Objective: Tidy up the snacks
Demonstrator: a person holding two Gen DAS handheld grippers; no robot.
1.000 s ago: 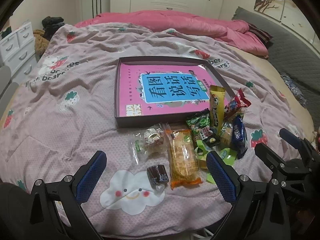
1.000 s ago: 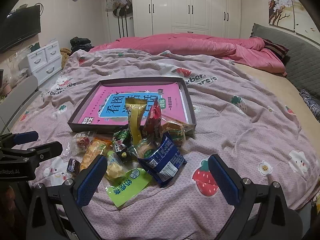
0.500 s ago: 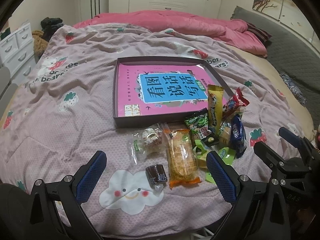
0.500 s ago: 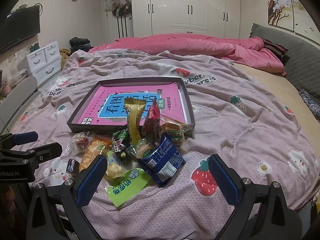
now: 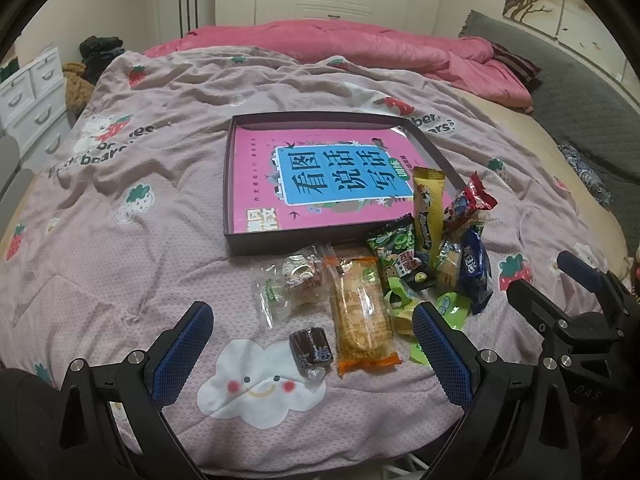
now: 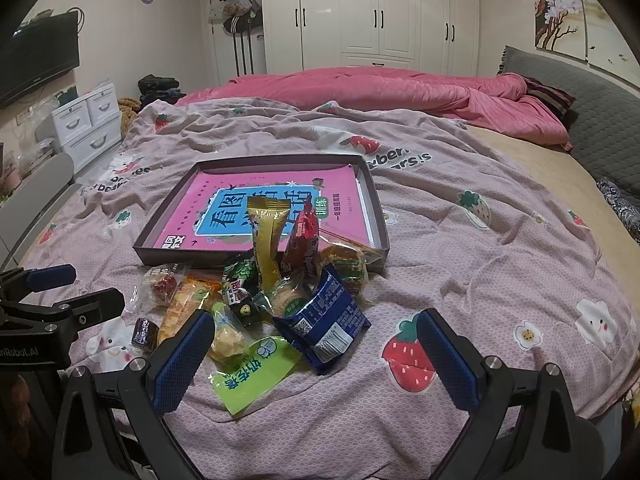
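You're holding your left gripper with the jaws spread wide and nothing in them, hovering low over the bedspread. Sitting right between those fingers are a small dark candy and the near end of a long orange-wrapped cracker pack, neither one touching the pads. Just ahead of the candy a clear-wrapped sweet is lying flat.

Your right gripper is also gaping wide and empty. A blue packet is lying between its fingers, and a lime-green packet is resting beside the left finger. Beyond the blue one, the rest of the snack pile is heaping up: a yellow packet and a red packet are standing up, leaning at the front wall of the tray.

That shallow dark tray is lying farther ahead of both grippers, with a pink book flat inside it. No snacks are sitting in it.
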